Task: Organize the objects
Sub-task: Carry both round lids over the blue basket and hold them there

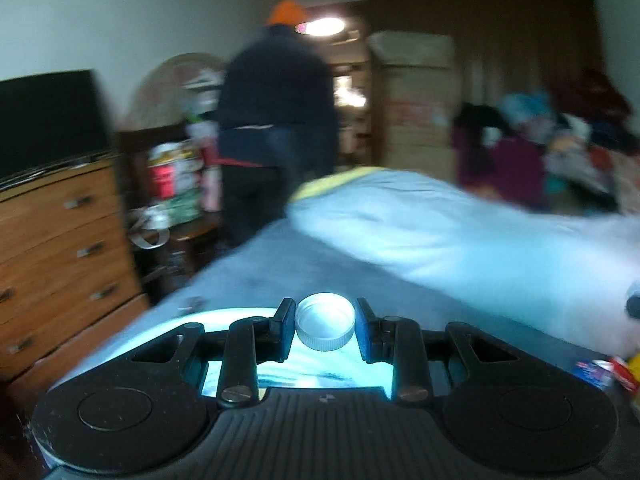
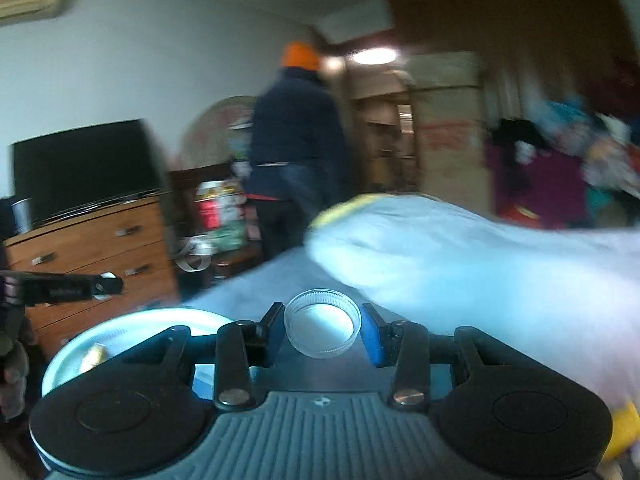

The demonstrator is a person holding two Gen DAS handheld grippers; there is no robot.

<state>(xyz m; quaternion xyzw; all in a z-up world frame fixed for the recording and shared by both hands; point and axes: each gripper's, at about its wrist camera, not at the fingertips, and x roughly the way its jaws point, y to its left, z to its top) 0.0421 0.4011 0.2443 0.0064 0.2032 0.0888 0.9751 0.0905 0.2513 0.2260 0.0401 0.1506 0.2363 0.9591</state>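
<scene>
Each gripper carries a bottle cap, and the round pale blue plastic plate [image 2: 132,330] on the grey-covered bed [image 1: 288,264] looks like where they belong, so the sensible way is to bring each cap low over the plate before easing the jaws apart, so that it settles flat and does not roll off. The left gripper [image 1: 325,326] has its jaws clamped on a white ribbed plastic screw cap [image 1: 325,326], open side up, and it hangs right above the plate, whose bright surface shows under its fingers. The right gripper [image 2: 322,330] has its jaws closed on a clear ribbed plastic cap [image 2: 322,330], also hollow side up, just to the right of the plate over the bedcover. Both tools point level along the bed, away from the plate, toward a person in an orange hat [image 2: 298,136] standing beyond its far end. The background is blurred in both views.
</scene>
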